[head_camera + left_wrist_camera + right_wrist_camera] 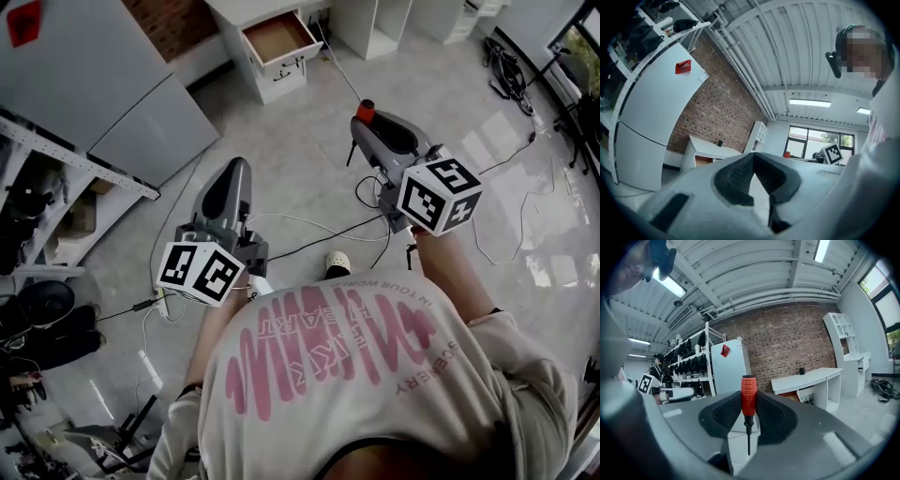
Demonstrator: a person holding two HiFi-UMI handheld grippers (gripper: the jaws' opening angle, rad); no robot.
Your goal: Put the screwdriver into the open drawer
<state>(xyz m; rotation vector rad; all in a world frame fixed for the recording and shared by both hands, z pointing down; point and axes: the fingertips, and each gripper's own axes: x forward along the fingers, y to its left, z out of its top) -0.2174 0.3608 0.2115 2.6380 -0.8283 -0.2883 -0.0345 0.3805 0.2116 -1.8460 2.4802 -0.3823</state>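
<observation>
Seen from above, a person in a pale T-shirt with pink lettering stands on a grey tiled floor [281,141], holding one tool in each hand, both pointing toward 12 o'clock.

The right tool [749,401] is pinching a small screwdriver with a ribbed red plastic handle and a thin dark metal shaft [366,111]. The pads grip the handle on both sides. The handle stands upright, its top above the pads and the shaft hanging straight down between them. This hold probably keeps the tip pointing down and clear of the pads, so the screwdriver can be lowered or let go from above.

The left tool [753,161] has its ribbed dark pads pressed together at the tips, with nothing between them. It is carried level beside the right tool, at its 8 o'clock, and seems to have no part in this step.

At 11 o'clock from the right tool, well apart from it, is the pulled-out white drawer with a brown base [278,37]. It belongs to a white desk [246,9] against a brick wall. Its open top faces up, ready to receive something. As far as can be made out, nothing lies in it. The screwdriver is not yet in it, so the carry across the floor remains.
</observation>
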